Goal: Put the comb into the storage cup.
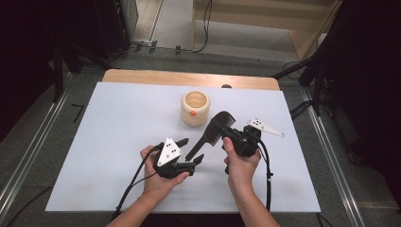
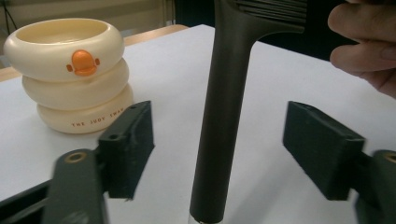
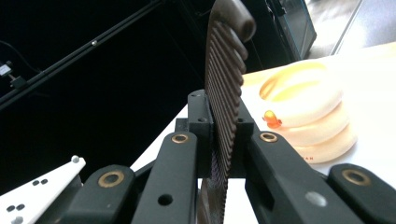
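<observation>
Black comb (image 1: 210,135) at frame centre, long axis diagonal: handle lower left, teeth upper right. Right gripper (image 1: 230,134) clenched on teeth; left gripper (image 1: 190,152) released, straddling handle. Cream cup (image 1: 195,108) looks empty.

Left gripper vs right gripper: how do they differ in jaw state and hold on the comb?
The left gripper has its jaws spread, pads clear of the comb handle that stands between them. The right gripper has its jaws clamped on the comb's toothed end, so it alone carries it. Both are hand-held, black, and sit near the cream cup.
</observation>
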`<state>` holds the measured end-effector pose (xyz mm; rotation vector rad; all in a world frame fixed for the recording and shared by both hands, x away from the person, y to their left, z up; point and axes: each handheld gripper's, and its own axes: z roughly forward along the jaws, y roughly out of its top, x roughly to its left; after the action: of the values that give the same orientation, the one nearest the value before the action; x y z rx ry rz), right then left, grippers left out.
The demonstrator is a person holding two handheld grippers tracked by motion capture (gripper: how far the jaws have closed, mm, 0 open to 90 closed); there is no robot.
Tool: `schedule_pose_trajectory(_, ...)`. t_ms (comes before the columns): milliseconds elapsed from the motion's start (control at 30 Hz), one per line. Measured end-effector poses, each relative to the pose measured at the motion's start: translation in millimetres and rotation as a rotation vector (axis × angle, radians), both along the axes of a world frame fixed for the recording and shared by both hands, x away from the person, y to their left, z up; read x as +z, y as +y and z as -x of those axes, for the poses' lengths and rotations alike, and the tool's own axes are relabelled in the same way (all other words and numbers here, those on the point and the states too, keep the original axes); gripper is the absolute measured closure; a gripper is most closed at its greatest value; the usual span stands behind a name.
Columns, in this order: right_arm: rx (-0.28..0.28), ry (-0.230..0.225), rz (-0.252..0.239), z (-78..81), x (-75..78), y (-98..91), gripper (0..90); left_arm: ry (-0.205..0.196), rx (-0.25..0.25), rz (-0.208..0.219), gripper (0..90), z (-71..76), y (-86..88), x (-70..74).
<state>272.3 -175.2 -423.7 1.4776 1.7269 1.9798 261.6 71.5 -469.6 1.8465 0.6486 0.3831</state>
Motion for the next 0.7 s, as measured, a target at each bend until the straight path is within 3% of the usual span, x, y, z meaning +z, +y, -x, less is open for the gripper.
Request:
schedule_pose_trajectory(267,0.01,-0.045,0.046,2.1,6.2,2.5,82.7,0.06,0.008,0.018,0.0,-8.4,20.7,0.7)
schedule_pose_trajectory(700,0.009,-0.068,0.081,-2.3,7.9,0.3,82.7,0.038,0.028,0.031,0.0,-9.6,55.6,2.0)
